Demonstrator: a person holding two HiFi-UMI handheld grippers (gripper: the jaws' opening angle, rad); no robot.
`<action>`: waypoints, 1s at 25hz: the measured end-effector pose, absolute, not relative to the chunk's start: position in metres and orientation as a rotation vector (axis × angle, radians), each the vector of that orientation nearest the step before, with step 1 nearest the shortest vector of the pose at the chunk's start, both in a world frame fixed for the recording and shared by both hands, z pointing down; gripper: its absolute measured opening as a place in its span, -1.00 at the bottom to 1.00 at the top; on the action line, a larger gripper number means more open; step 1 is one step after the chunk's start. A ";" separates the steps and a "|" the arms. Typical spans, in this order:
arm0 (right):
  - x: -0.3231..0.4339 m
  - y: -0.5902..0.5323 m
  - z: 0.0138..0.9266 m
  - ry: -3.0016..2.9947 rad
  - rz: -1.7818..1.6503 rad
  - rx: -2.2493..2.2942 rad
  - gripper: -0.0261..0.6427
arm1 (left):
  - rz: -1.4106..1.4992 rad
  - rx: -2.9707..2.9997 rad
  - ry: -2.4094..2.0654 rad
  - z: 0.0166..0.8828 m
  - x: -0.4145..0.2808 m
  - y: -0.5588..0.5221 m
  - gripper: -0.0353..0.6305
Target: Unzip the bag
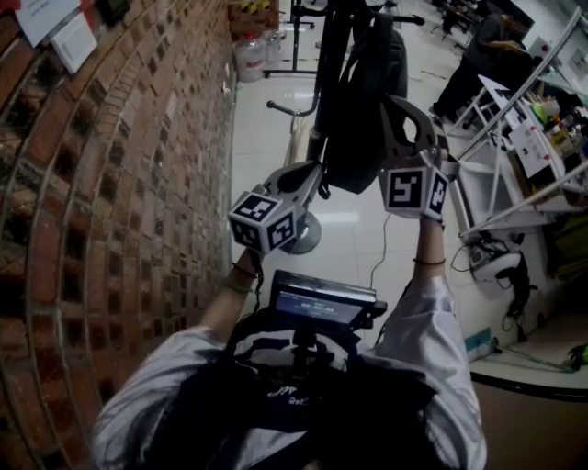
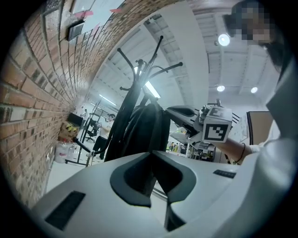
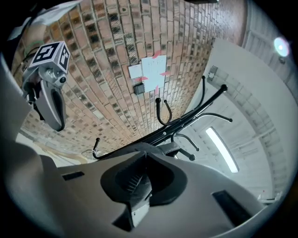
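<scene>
Dim head view, glaring ceiling lamps [image 2: 224,40], fisheye-warped, vignetted edges

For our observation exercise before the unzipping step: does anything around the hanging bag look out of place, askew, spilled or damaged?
Nothing stands out. The dark bag hangs upright from the coat stand beside the brick wall. No tear shows on it, and nothing is spilled on the floor around it.

No print can be read anywhere. The white papers [image 1: 53,26] on the brick wall [image 1: 119,184] at the left, the leaning sign [image 1: 531,145] with red marks at the far right and the small screen [image 1: 317,303] nearest the person are all too blurred to make out a word.
</scene>
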State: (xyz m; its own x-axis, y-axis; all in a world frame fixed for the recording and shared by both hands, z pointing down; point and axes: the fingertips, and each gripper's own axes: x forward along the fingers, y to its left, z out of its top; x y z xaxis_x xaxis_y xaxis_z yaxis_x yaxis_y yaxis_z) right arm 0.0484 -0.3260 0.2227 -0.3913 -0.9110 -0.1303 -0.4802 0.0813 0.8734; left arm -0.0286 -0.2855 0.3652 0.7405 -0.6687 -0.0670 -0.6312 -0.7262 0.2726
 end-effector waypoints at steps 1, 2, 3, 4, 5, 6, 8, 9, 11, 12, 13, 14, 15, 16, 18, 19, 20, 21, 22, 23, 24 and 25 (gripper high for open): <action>0.047 -0.327 0.223 -1.896 -1.272 1.349 -0.88 | -0.239 2.713 -1.026 0.365 -0.028 -0.287 -0.85; 0.046 -0.327 0.225 -1.878 -1.286 1.329 -0.88 | -0.239 2.715 -1.023 0.366 -0.027 -0.288 -0.85; 0.045 -0.327 0.226 -1.867 -1.292 1.310 -0.89 | -0.235 2.716 -1.020 0.366 -0.026 -0.288 -0.85; 0.045 -0.326 0.228 -1.864 -1.291 1.293 -0.89 | -0.230 2.717 -1.016 0.368 -0.025 -0.288 -0.85; 0.046 -0.324 0.230 -1.868 -1.284 1.280 -0.89 | -0.225 2.716 -1.013 0.369 -0.024 -0.288 -0.85; 0.046 -0.323 0.231 -1.874 -1.275 1.271 -0.89 | -0.220 2.714 -1.011 0.371 -0.023 -0.288 -0.85; 0.046 -0.321 0.232 -1.887 -1.267 1.260 -0.89 | -0.220 2.705 -1.003 0.374 -0.022 -0.288 -0.85; 0.046 -0.321 0.233 -1.889 -1.266 1.255 -0.89 | -0.221 2.699 -0.998 0.375 -0.021 -0.288 -0.85; 0.046 -0.320 0.235 -1.882 -1.264 1.244 -0.89 | -0.223 2.693 -0.992 0.377 -0.020 -0.288 -0.85; 0.045 -0.319 0.236 -1.878 -1.263 1.238 -0.89 | -0.221 2.692 -0.991 0.378 -0.019 -0.287 -0.85; 0.045 -0.319 0.238 -1.876 -1.261 1.233 -0.89 | -0.218 2.692 -0.989 0.379 -0.019 -0.287 -0.85; 0.045 -0.318 0.239 -1.877 -1.259 1.229 -0.89 | -0.216 2.692 -0.988 0.380 -0.019 -0.286 -0.85; 0.045 -0.317 0.241 -1.877 -1.256 1.225 -0.89 | -0.212 2.692 -0.987 0.381 -0.019 -0.286 -0.85; 0.045 -0.316 0.243 -1.876 -1.253 1.222 -0.89 | -0.209 2.692 -0.987 0.382 -0.019 -0.285 -0.85; 0.045 -0.314 0.247 -1.872 -1.246 1.220 -0.89 | -0.204 2.690 -0.988 0.383 -0.020 -0.284 -0.85; 0.045 -0.313 0.248 -1.872 -1.243 1.219 -0.89 | -0.203 2.688 -0.989 0.384 -0.020 -0.284 -0.85; 0.045 -0.312 0.249 -1.871 -1.240 1.218 -0.89 | -0.201 2.686 -0.989 0.385 -0.021 -0.283 -0.85; 0.045 -0.312 0.249 -1.868 -1.237 1.215 -0.89 | -0.200 2.685 -0.989 0.385 -0.021 -0.283 -0.85; 0.045 -0.311 0.250 -1.865 -1.234 1.213 -0.89 | -0.198 2.684 -0.989 0.386 -0.021 -0.283 -0.85; 0.045 -0.311 0.252 -1.867 -1.229 1.215 -0.89 | -0.197 2.682 -0.989 0.386 -0.021 -0.283 -0.85; 0.045 -0.311 0.254 -1.871 -1.223 1.216 -0.89 | -0.196 2.681 -0.988 0.386 -0.022 -0.283 -0.85; 0.046 -0.311 0.256 -1.874 -1.217 1.214 -0.89 | -0.192 2.679 -0.988 0.386 -0.022 -0.282 -0.85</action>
State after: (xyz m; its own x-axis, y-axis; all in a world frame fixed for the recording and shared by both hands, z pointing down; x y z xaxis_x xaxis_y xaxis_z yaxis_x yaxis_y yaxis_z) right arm 0.0455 -0.3107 0.2562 -0.4100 -0.9121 -0.0019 -0.3722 0.1654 0.9133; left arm -0.0217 -0.2821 0.3864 0.7577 -0.6520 -0.0279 -0.6150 -0.7276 0.3038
